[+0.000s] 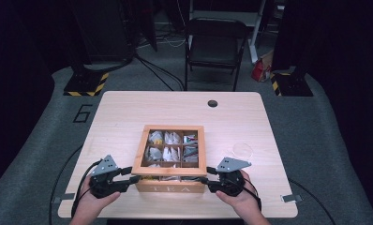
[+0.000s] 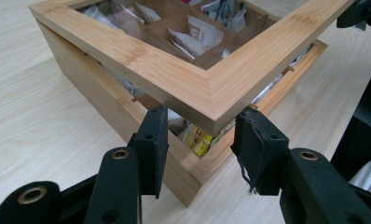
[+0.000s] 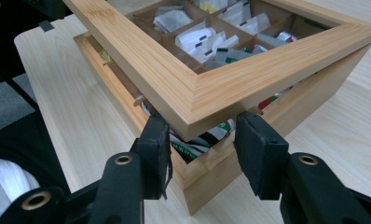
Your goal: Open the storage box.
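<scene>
A wooden tea box [image 1: 169, 188] marked TEA stands at the near middle of the table [image 1: 123, 112], with tea bags [image 1: 170, 138] in its compartments. Its windowed lid [image 1: 140, 145] is tilted up at the front, leaving a gap above the base [image 2: 95, 107]. My left gripper [image 1: 134, 177] is shut on the lid's front left corner [image 2: 183, 79], one pad on each side of it, and a yellow tea bag [image 2: 197, 138] shows below. My right gripper [image 1: 204, 180] clasps the front right corner [image 3: 211, 88] the same way, above the base [image 3: 211, 172].
A small clear round disc [image 1: 243, 150] lies on the table right of the box. A cable hole [image 1: 212, 103] sits near the far edge. Behind the table stand a black chair [image 1: 216, 47] and two stands with striped bases [image 1: 84, 85].
</scene>
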A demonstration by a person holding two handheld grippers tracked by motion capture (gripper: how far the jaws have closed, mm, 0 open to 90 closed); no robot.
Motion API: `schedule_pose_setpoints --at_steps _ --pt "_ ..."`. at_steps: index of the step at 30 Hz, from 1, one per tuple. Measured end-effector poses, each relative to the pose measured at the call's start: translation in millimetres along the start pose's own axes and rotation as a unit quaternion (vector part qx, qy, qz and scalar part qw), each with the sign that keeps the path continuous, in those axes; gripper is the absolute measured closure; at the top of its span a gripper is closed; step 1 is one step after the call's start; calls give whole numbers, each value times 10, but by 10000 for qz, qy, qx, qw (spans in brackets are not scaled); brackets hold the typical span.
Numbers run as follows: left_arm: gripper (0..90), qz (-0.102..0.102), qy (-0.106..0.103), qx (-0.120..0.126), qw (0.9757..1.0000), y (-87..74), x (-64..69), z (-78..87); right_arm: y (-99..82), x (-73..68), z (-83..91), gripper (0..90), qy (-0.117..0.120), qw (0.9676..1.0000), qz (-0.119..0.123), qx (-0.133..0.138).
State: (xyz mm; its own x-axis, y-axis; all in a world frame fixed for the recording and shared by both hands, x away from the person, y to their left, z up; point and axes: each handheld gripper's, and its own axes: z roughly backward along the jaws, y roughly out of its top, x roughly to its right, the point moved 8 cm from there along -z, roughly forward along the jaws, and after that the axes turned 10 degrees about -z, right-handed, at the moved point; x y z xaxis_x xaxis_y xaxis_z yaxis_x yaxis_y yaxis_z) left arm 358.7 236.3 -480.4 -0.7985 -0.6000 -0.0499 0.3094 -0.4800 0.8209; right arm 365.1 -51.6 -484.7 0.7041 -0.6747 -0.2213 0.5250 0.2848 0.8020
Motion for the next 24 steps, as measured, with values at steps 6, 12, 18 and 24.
schedule_pose_setpoints --at_steps 6,12,18,24 --pt "522 -178 171 82 9997 93 -21 57 91 13 36 536 -6 9999 -39 97" --pt "522 -173 116 139 9997 160 -45 98 166 33 55 536 -14 9999 -36 148" --pt "522 -283 192 163 9993 244 -72 130 231 47 83 530 -29 9998 -87 174" --pt "522 -309 168 223 9991 351 -120 181 352 59 129 505 -125 9995 15 299"
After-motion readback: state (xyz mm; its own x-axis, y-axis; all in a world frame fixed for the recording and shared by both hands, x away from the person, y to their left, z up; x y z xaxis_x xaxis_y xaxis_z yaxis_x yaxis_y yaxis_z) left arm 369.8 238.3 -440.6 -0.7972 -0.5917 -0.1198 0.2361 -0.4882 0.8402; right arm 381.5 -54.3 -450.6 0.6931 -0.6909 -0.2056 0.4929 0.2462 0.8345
